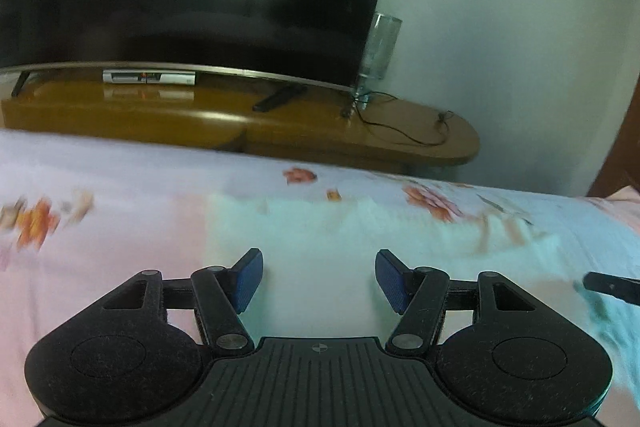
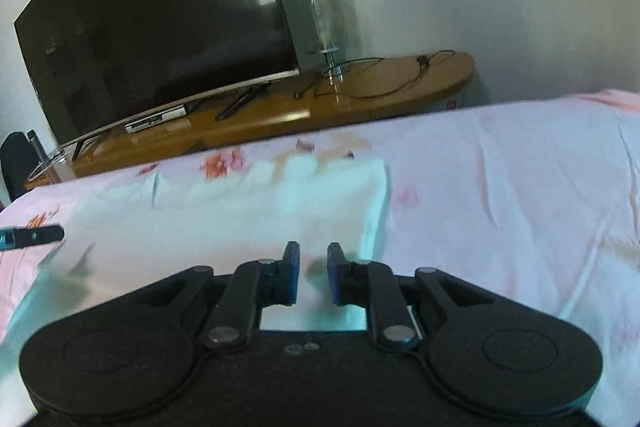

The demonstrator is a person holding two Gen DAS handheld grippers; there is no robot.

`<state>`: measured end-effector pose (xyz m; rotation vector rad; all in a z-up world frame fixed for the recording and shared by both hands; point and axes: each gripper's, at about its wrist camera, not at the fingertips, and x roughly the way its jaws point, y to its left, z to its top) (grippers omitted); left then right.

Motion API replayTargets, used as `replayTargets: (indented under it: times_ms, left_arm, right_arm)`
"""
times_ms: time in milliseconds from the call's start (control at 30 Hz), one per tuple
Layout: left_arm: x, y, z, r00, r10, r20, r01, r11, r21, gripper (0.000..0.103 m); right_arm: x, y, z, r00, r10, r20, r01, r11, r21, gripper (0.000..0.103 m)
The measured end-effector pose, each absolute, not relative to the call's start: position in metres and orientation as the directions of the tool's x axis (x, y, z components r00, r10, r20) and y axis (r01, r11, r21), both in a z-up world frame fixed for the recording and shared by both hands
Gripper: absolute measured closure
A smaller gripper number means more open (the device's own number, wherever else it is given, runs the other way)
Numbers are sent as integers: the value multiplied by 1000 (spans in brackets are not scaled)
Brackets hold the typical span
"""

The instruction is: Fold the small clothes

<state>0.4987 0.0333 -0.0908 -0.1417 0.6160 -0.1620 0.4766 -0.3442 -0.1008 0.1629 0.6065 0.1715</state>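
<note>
grippers (image 1: pixel 319 277) (image 2: pixel 313 273) over pale cloth (image 2: pixel 240 219)

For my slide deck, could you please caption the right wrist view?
Right gripper, fingers slightly apart, hovering over a pale garment on the pink floral bedsheet.

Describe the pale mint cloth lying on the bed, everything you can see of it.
The pale mint cloth is a soft, thin-looking fabric, plain with no print visible, spread nearly flat on the pink floral bedsheet. Its far edge looks slightly rumpled, and its right edge runs straight in the right wrist view, with a squarish corner at the far right. It lies under both tongs: the left tongs are wide open above it, and the right tongs are narrowly open. Whether either touches it cannot be told. Motion blur hides finer detail.
</note>
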Motion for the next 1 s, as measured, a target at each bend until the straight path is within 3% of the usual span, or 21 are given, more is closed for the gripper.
replayTargets:
  times_ms: [133, 267, 333, 400, 567, 633, 667, 733, 800, 900, 1000]
  left_arm:
    - [542, 35, -119, 751, -110, -650, 70, 994, -88, 41]
    - [546, 40, -109, 788, -114, -606, 86, 993, -75, 41]
    - [556, 45, -117, 762, -104, -639, 60, 994, -90, 41]
    - [558, 45, -122, 774, -128, -621, 89, 992, -93, 41]
    - [525, 45, -106, 804, -136, -578, 100, 991, -94, 41]
    - [515, 40, -115, 783, -104, -613, 105, 994, -35, 41]
    - [511, 40, -122, 778, -89, -622, 109, 994, -7, 27]
    - [504, 49, -126, 781, -63, -621, 62, 998, -23, 17]
    - [503, 57, -117, 770, -39, -637, 14, 999, -45, 17]
    - [487, 53, -106, 807, -18, -591, 38, 999, 21, 17]
    - [485, 49, -121, 783, -1, -622, 57, 996, 70, 17]
  right_arm:
    - [502, -330, -117, 784, 187, -592, -116, 981, 156, 89]
    - [497, -335, -116, 795, 192, -575, -123, 980, 157, 88]
    - [492, -339, -111, 821, 193, -537, -127, 979, 158, 85]
    - [504, -339, -122, 794, 159, -586, -99, 986, 133, 87]
    - [495, -340, -112, 808, 174, -563, -115, 984, 140, 83]
    - [484, -339, -109, 824, 184, -536, -132, 982, 133, 82]
    - [482, -336, -114, 811, 172, -559, -136, 985, 106, 82]
    - [483, -330, -127, 803, 147, -578, -141, 988, 55, 83]
    - [484, -327, -126, 801, 135, -584, -137, 990, 42, 83]
    - [480, -324, -112, 801, 157, -578, -145, 987, 68, 80]
    - [472, -319, -118, 798, 153, -583, -163, 986, 37, 79]
